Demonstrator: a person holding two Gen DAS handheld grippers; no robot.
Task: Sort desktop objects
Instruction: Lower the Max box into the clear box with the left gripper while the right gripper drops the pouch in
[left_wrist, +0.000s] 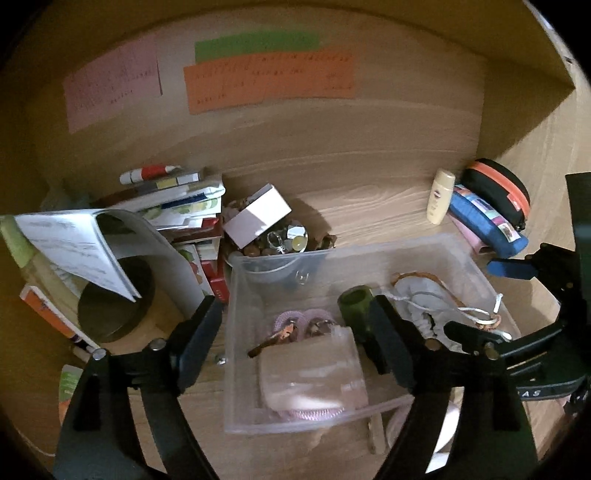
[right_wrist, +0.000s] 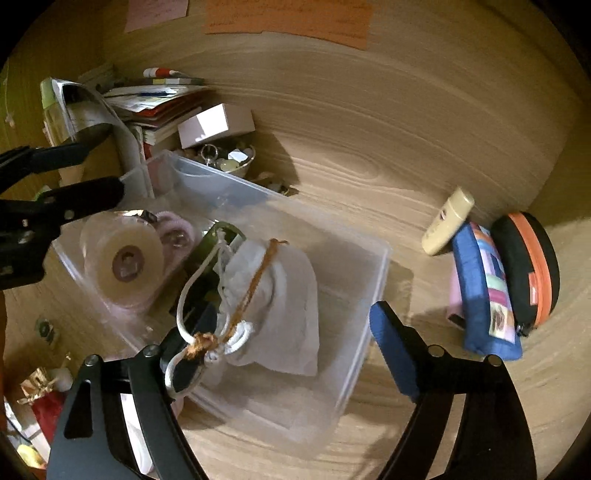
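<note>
Looking into the clear bin (right_wrist: 369, 258), you have a white pouch (right_wrist: 273, 295) lying on its floor beside a tape roll (right_wrist: 122, 258), with a green piece (left_wrist: 354, 302) and pink knitted bits (left_wrist: 303, 321) further in. The pouch is soft cloth, probably light, and will sag and fold, so take it at the gathered neck where the white cord (right_wrist: 184, 295) and brown twine (right_wrist: 199, 345) knot together, not by the slack body. That cord is draped over the inner finger of your right gripper (right_wrist: 291, 339), whose jaws are spread wide and clamp nothing; it could snag and drag the pouch if you pull away. The left gripper (left_wrist: 295, 325) is also wide open and empty, straddling the bin's left wall. The tape roll is stiff and smooth; grip across its width. The bin itself looks thin and slippery, likely to slide on the desk (right_wrist: 406, 147). Still outside are a cream bottle (right_wrist: 447, 221), a blue pouch (right_wrist: 480, 288) and a black case (right_wrist: 524, 266), well apart on the right.
</note>
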